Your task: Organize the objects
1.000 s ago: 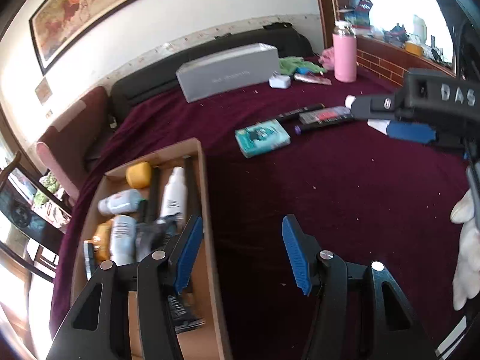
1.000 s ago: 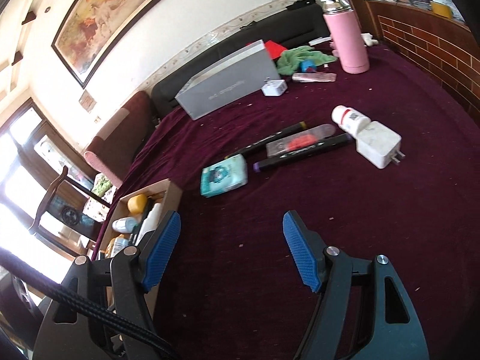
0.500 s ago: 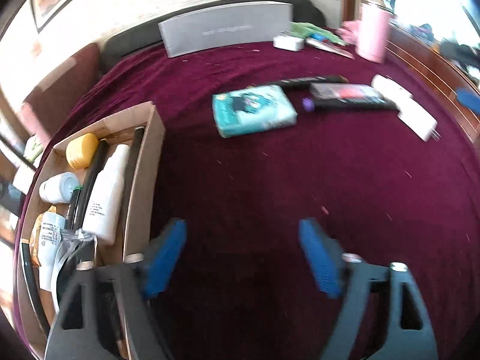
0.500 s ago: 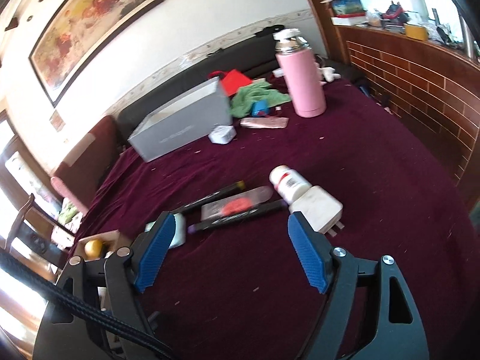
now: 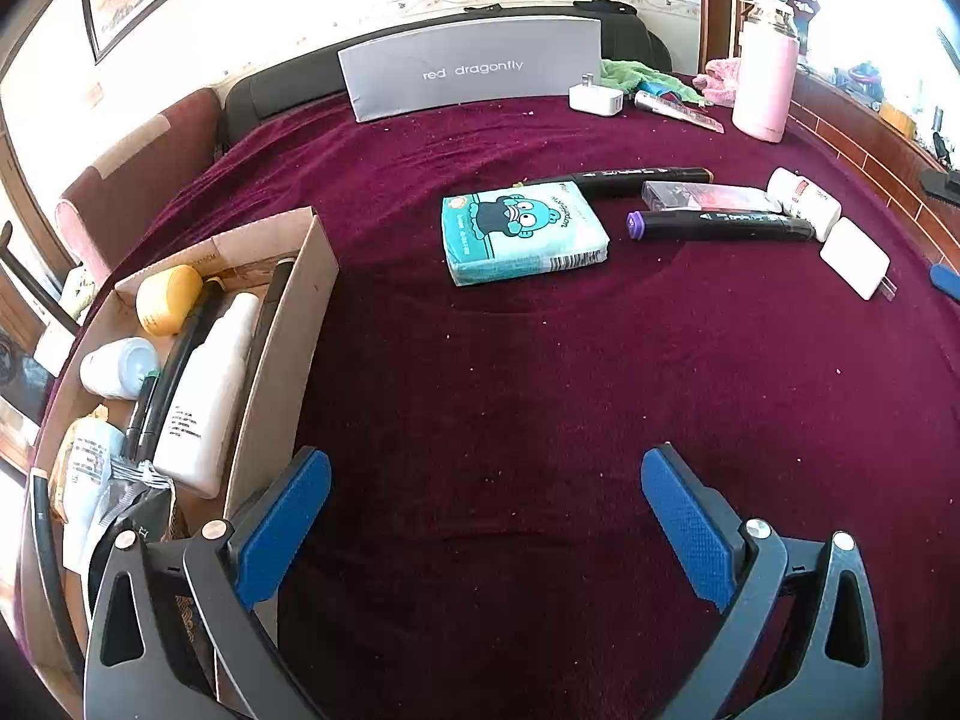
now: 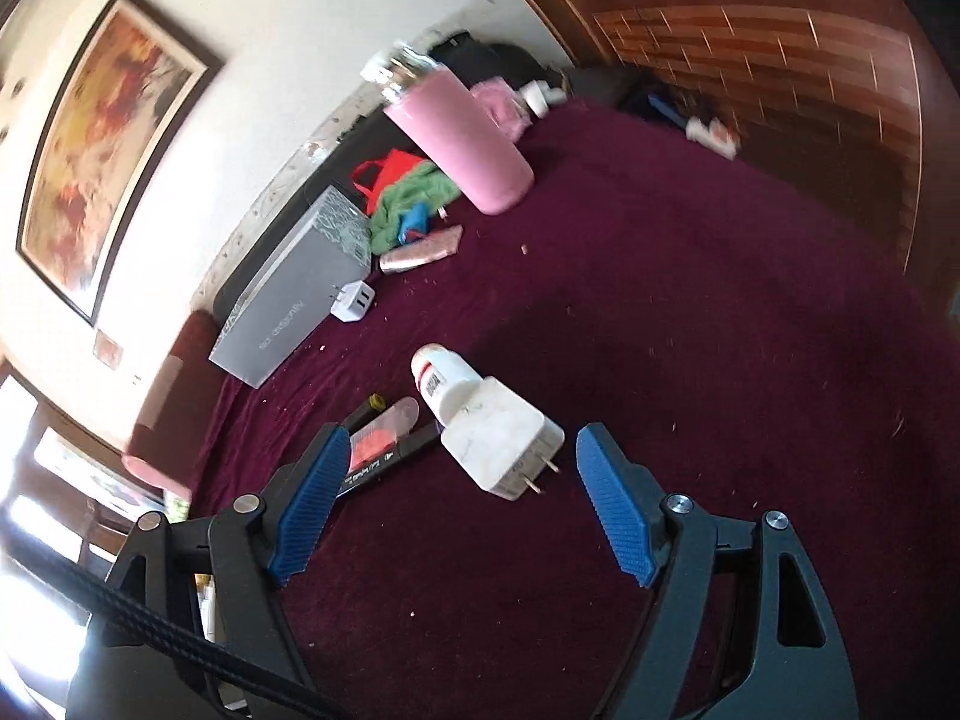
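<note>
My left gripper point(image 5: 486, 480) is open and empty above the maroon cloth, beside the cardboard box point(image 5: 276, 360) that holds bottles and tubes. A teal tissue pack point(image 5: 522, 231) lies ahead of it, with black markers point(image 5: 720, 227), a clear case point(image 5: 708, 197), a white bottle point(image 5: 804, 198) and a white charger point(image 5: 855, 258) to the right. My right gripper point(image 6: 462, 468) is open and empty, with the white charger point(image 6: 501, 441) lying between and just ahead of its fingertips. The white bottle point(image 6: 441, 378) touches the charger.
A grey "red dragonfly" box point(image 5: 474, 72) stands at the back, with a small white adapter point(image 5: 597, 99), a green cloth point(image 5: 630, 75) and a pink flask point(image 5: 765, 84). A brick ledge point(image 6: 780, 48) borders the right side. A chair point(image 5: 120, 180) stands at the left.
My right gripper has swung right and down toward the white charger, which now sits between its fingers. My left gripper has moved right, away from over the box, and opened wider.
</note>
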Available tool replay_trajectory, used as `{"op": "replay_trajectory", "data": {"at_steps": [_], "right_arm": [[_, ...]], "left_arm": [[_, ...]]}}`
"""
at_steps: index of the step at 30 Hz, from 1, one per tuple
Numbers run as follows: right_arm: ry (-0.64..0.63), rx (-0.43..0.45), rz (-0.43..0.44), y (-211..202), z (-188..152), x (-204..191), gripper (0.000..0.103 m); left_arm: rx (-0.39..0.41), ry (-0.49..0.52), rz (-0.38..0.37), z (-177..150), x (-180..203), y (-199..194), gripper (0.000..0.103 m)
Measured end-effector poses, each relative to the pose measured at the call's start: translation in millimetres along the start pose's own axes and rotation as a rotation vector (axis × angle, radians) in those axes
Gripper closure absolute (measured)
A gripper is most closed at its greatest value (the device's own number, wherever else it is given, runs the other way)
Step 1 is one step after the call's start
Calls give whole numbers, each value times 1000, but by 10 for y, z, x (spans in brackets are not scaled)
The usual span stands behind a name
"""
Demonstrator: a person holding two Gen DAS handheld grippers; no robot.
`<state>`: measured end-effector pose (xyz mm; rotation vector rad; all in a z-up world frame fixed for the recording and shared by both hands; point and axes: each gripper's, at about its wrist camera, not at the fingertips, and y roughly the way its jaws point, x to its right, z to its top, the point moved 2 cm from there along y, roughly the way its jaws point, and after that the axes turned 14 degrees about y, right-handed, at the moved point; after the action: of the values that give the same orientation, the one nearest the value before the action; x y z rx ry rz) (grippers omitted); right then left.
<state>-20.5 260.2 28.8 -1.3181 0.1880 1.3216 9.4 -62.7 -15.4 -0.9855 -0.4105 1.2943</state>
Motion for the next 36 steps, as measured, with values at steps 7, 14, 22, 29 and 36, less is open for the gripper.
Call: {"op": "replay_trajectory", "data": {"at_steps": [7,14,22,29,36], "right_arm": [[-7,28,11,-95,-4,-31,24],[20,16,-5,-29,18,38,24],[-40,48,-41,-34,29,-4,24],[-59,38,-46,-3,3,-22,24],[-45,38,-56,8,16,8,24]], "left_arm": [[0,0,-1,-1,-6,-9,1],[0,2,-1,14,-10,-10,1],[-1,2,-2,22,-13,-11,1],[-1,2,-2,23,-13,-18,1],[-1,2,-3,28,-4,-15,1]]}}
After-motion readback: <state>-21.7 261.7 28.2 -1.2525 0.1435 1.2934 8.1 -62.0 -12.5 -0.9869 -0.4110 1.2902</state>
